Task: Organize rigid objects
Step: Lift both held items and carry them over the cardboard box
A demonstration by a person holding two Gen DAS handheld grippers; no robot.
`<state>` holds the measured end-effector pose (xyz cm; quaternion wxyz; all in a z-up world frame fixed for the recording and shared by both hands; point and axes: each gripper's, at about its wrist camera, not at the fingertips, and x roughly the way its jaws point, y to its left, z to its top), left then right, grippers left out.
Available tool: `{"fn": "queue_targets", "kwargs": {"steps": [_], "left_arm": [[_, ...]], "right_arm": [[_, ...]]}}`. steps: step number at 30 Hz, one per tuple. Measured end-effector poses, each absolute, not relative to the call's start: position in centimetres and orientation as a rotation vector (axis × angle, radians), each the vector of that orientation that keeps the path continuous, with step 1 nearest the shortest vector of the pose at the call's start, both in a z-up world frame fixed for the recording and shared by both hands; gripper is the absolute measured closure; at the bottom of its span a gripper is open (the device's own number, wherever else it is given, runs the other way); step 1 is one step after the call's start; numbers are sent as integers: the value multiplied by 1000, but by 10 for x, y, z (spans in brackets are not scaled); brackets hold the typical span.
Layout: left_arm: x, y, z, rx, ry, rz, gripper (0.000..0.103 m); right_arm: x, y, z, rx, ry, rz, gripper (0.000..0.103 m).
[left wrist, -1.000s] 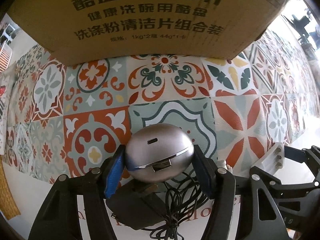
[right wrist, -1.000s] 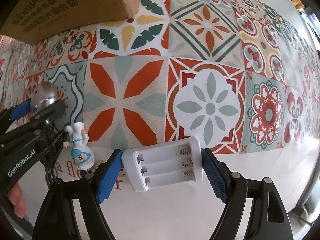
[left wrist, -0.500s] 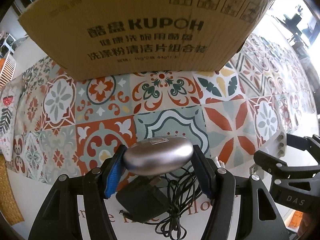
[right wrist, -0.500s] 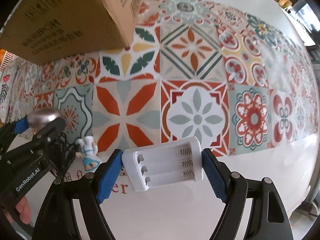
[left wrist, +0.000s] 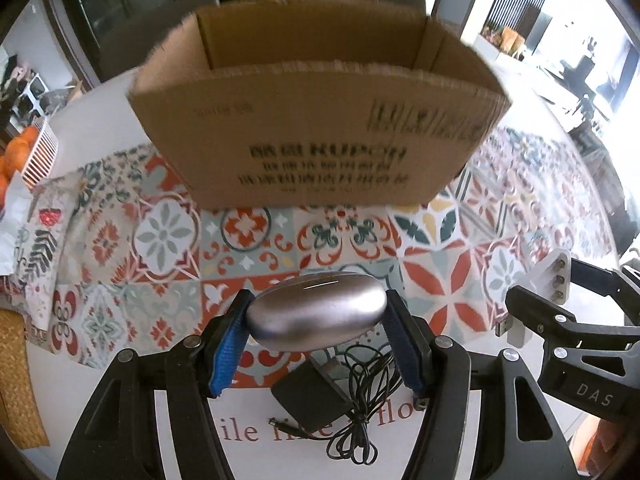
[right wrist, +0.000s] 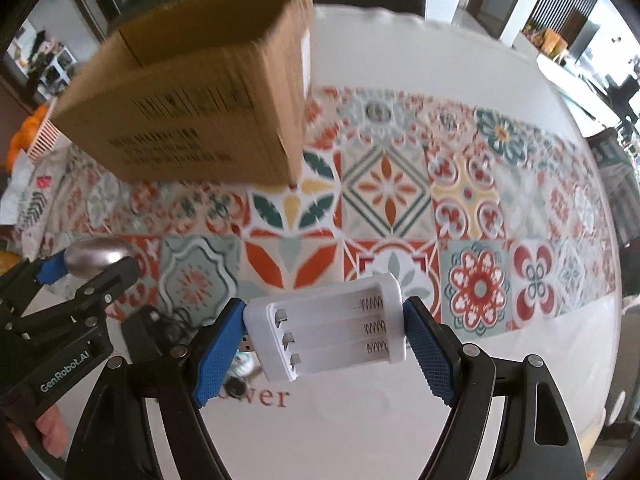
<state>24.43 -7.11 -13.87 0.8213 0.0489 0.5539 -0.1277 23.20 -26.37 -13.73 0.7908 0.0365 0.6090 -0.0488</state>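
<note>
A silver egg-shaped case [left wrist: 316, 310] sits clamped lengthwise between the blue pads of the left gripper [left wrist: 316, 332], held above the bench [right wrist: 360, 420]. The right gripper [right wrist: 324, 340] has its jaws closed on a white three-slot battery holder [right wrist: 326, 338], its springs facing up, also lifted off the surface. Both grippers point toward an open-topped cardboard box [left wrist: 316, 136] standing on a patterned tile mat [left wrist: 168, 240] further back. Open mat lies between the held items and the box's near wall. Below the left gripper, a black power adapter [left wrist: 308, 396] with a tangled thin cord [left wrist: 360, 412] lies on the bench. The box's printed lettering is blurred. In the right wrist view, a small object under the battery holder is mostly hidden. Oranges [left wrist: 18, 148] are cut off at the left edge.
</note>
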Motion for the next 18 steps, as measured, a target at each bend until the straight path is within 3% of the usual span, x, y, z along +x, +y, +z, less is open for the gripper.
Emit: {"fn": "queue_targets", "kwargs": {"steps": [18], "left_arm": [[256,-39,-65,60,999,-267,39]], "right_arm": [[247,-234,-79,111,1069,-78,23]]}}
